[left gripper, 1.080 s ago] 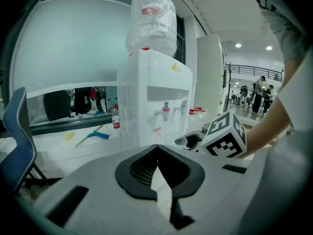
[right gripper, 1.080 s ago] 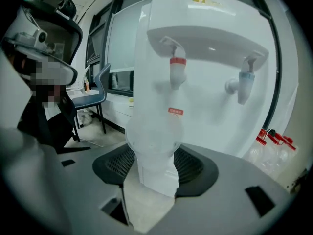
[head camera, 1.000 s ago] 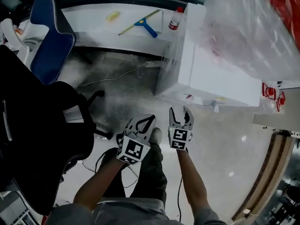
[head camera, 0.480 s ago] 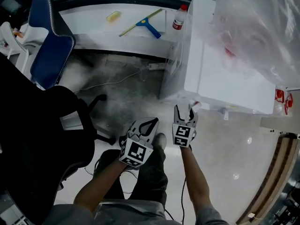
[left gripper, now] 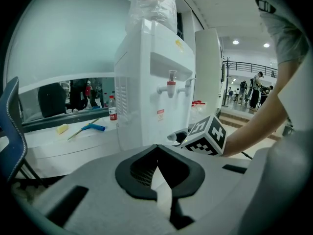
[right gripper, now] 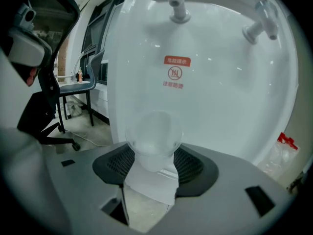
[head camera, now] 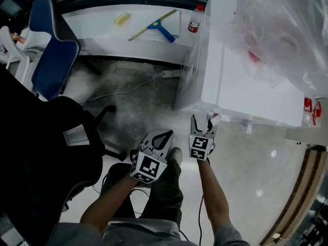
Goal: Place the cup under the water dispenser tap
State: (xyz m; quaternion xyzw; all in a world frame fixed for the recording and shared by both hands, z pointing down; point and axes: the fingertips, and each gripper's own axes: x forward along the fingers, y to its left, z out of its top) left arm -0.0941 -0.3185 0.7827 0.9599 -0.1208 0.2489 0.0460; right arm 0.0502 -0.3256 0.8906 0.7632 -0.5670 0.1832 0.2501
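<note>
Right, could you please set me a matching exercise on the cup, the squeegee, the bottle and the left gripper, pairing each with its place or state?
1. cup
2. squeegee
3. bottle
4. left gripper

A. lies flat on the white ledge
B. jaws together, nothing between them
C. held in the jaws of the right gripper
D. stands upright beside the water dispenser

Pairs: 1-C, 2-A, 3-D, 4-B.

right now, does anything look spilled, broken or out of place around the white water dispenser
Nothing spilled or broken. The clear plastic cup is held in the right gripper. Only oddity: the bottle atop the white water dispenser is wrapped in crinkled clear plastic film.
</note>
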